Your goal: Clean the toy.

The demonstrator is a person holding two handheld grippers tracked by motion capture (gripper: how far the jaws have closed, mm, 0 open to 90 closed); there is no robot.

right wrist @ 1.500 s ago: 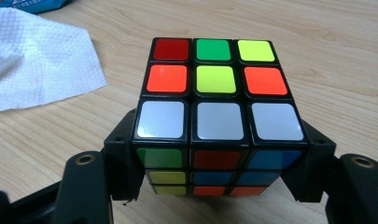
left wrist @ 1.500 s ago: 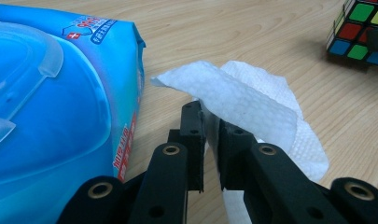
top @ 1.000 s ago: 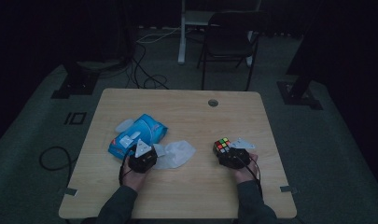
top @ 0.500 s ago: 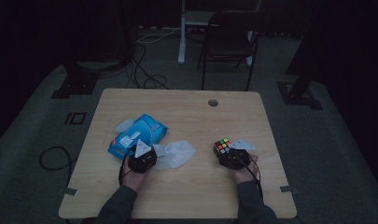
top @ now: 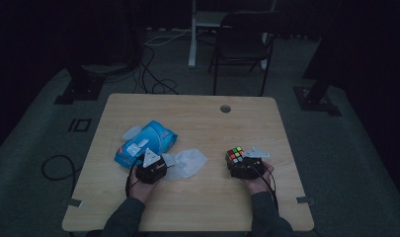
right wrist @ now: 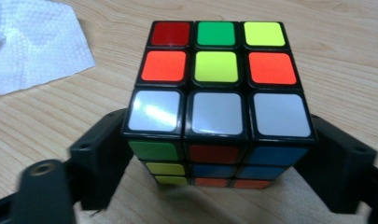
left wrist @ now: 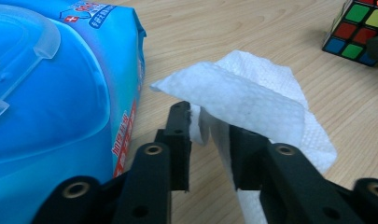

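Our left gripper has its jaws narrowly parted, just opened, a white wet wipe draped between them beside the blue wipes pack. Our right gripper, jaws just widened, brackets the Rubik's cube. From above, both rest on the wooden table.

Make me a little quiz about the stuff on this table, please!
1. True or false: the cube rests on top of the blue wipes pack.
2. What lies on the table between the pack and the cube?
3. In the right gripper view, the row of squares on the cube's top nearest the camera is: A red, B white, C green.
Key: 1 false; 2 a white wipe; 3 B.
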